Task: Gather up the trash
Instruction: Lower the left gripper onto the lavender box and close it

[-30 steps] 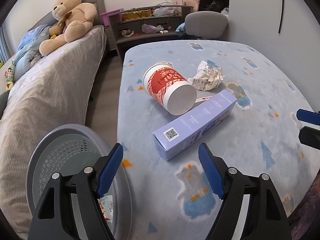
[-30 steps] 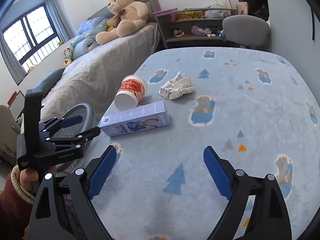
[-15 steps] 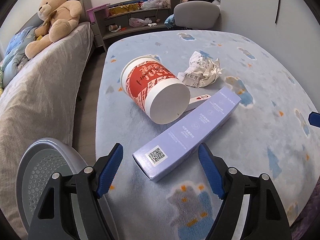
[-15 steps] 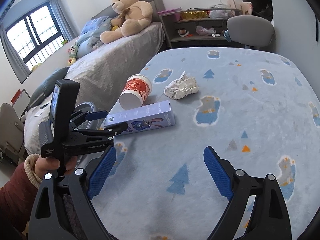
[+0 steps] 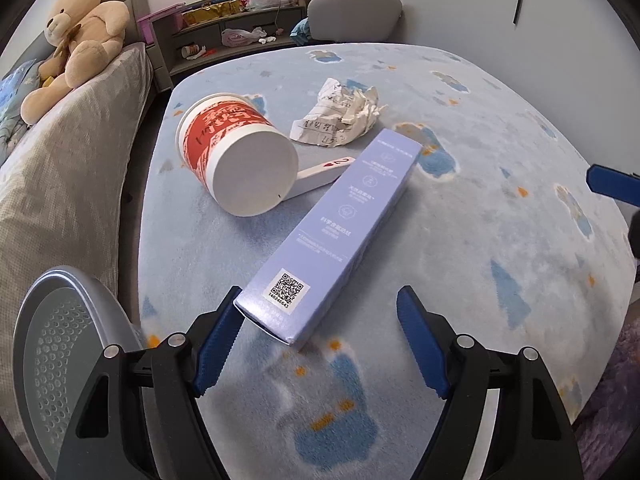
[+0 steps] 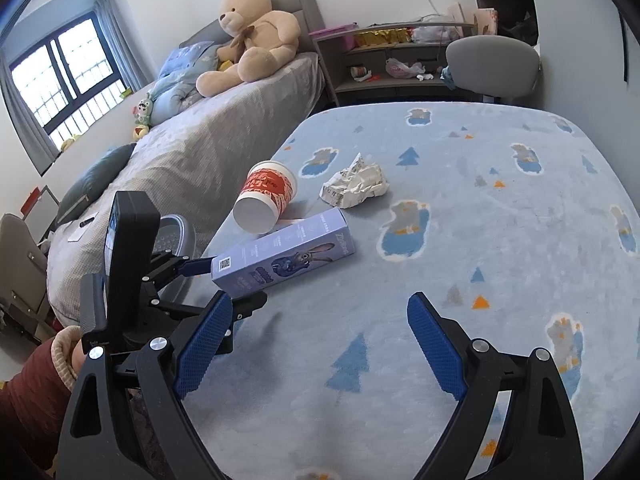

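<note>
A long purple box (image 5: 332, 236) lies on the blue-clothed table (image 5: 500, 248). Its near end with the QR label sits between the fingers of my left gripper (image 5: 320, 320), which is open; the pads do not press on the box. Beyond it a red and white paper cup (image 5: 236, 156) lies on its side, on a small white card (image 5: 324, 170), and a crumpled paper (image 5: 340, 114) lies further back. In the right wrist view the box (image 6: 284, 254), the cup (image 6: 266, 196) and the paper (image 6: 356, 182) show too. My right gripper (image 6: 316, 332) is open over bare cloth, holding nothing.
A grey perforated trash bin (image 5: 60, 344) stands low at the table's left edge, next to a bed (image 5: 60, 184) with a teddy bear (image 5: 76, 40). A grey chair (image 5: 352, 12) and a cluttered shelf (image 5: 236, 20) stand behind the table. A sleeved hand (image 6: 48, 372) holds the left gripper.
My left gripper has moved forward and down to the purple box, so the box's near end now lies between its fingers. The right gripper has stayed still.
</note>
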Available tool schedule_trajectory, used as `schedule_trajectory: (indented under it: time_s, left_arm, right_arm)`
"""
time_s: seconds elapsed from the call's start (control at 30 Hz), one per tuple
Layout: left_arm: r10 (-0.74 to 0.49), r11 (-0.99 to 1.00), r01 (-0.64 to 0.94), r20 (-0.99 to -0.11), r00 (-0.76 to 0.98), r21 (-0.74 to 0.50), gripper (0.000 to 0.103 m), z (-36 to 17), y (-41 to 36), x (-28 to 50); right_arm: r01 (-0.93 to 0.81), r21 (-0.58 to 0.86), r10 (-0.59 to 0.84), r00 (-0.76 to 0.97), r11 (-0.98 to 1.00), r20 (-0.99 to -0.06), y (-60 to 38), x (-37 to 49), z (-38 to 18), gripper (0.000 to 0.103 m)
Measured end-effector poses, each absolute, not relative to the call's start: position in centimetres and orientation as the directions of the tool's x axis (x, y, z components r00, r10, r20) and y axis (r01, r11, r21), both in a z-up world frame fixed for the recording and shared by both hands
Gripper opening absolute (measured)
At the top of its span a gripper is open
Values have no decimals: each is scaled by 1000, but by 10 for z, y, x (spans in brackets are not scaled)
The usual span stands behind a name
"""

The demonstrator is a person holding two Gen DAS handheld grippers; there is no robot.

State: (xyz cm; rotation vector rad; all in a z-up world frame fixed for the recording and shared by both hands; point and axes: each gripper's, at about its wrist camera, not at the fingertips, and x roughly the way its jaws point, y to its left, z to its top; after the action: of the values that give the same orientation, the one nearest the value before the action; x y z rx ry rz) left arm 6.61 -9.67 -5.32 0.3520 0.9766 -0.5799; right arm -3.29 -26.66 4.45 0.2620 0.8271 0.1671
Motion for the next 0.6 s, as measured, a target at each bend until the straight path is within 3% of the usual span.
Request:
schedule_trajectory:
  time_s: [0.33,0.6]
  left_arm:
    - [-341,772,636,-849,404,-8,74,-44,-113,27]
    - [-257,814,578,-862,436,49,74,-48,-124,51]
  right_arm:
    - [26,311,202,708,950,-676,-297,-45,54,88]
    - [60,339,188,736,939,-650,-315,-55,62,88]
